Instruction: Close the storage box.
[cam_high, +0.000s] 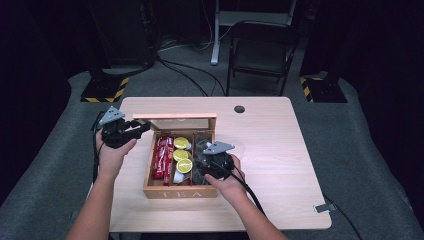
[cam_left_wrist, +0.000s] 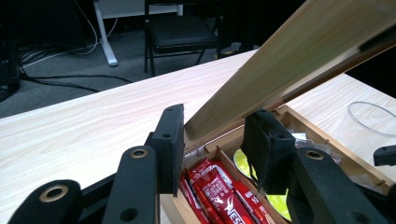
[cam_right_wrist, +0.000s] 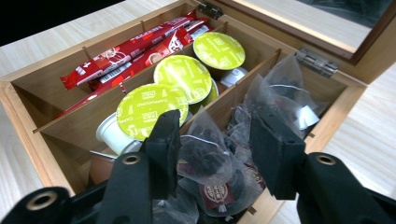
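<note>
Grippers at the open wooden tea box (cam_high: 180, 191).
Right gripper (cam_right_wrist: 210, 140) hangs with jaws apart over the clear pyramid tea bags (cam_right_wrist: 205, 156) heaped in the box's right compartment, one directly between them; left gripper (cam_left_wrist: 215, 140), jaws apart, straddles the raised glass-paned wooden lid's (cam_left_wrist: 289, 60) edge without clamping it. Three green-topped capsules (cam_right_wrist: 182, 77) fill the middle compartment, red sachets (cam_right_wrist: 126, 53) the left.

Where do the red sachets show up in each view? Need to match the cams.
High view: red sachets in the tea box's left compartment, left of centre.
Left gripper view: red sachets at bottom centre, between the jaws, under the raised lid.
Right gripper view: red sachets at upper left, far compartment.
Shared landmark: green-lidded capsules beside them.
</note>
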